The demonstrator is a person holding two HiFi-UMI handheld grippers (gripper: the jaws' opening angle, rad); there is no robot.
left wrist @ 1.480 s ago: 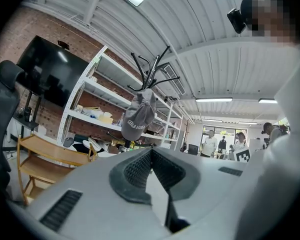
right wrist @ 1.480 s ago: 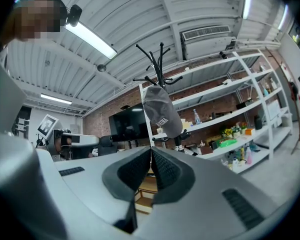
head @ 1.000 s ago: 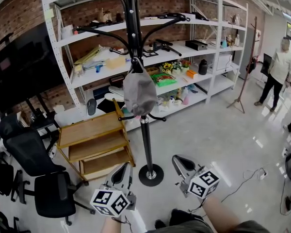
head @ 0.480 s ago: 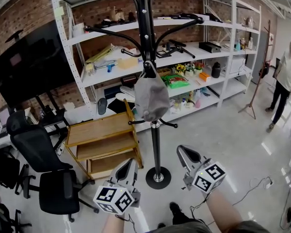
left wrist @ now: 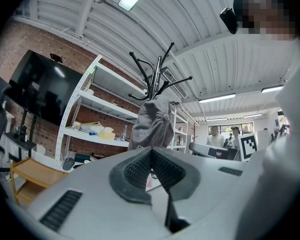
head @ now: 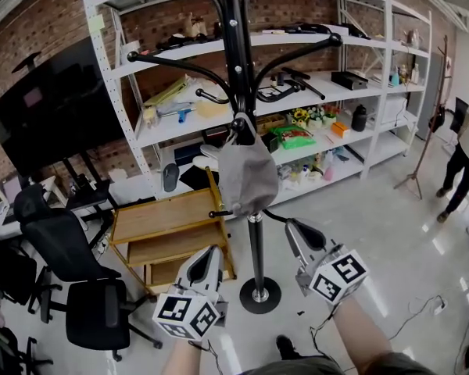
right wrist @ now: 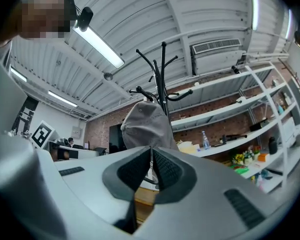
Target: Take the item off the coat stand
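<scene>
One coat stand (head: pixel 255 248), one grey cap (head: pixel 246 174), one wooden cart (head: pixel 168 213), two tools: left tool (head: pixel 211 252), right tool (head: pixel 291 226).

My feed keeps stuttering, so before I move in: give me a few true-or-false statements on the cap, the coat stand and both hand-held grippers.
1. The grey cap hangs on the coat stand. True.
2. The left hand-held gripper is clamped on the cap. False: its jaws are together with nothing between them, and it sits below the cap, apart from it.
3. The right hand-held gripper has its jaws shut and empty. True.
4. In the head view the wooden shelf cart stands to the right of the coat stand. False: it stands to the stand's left.
</scene>
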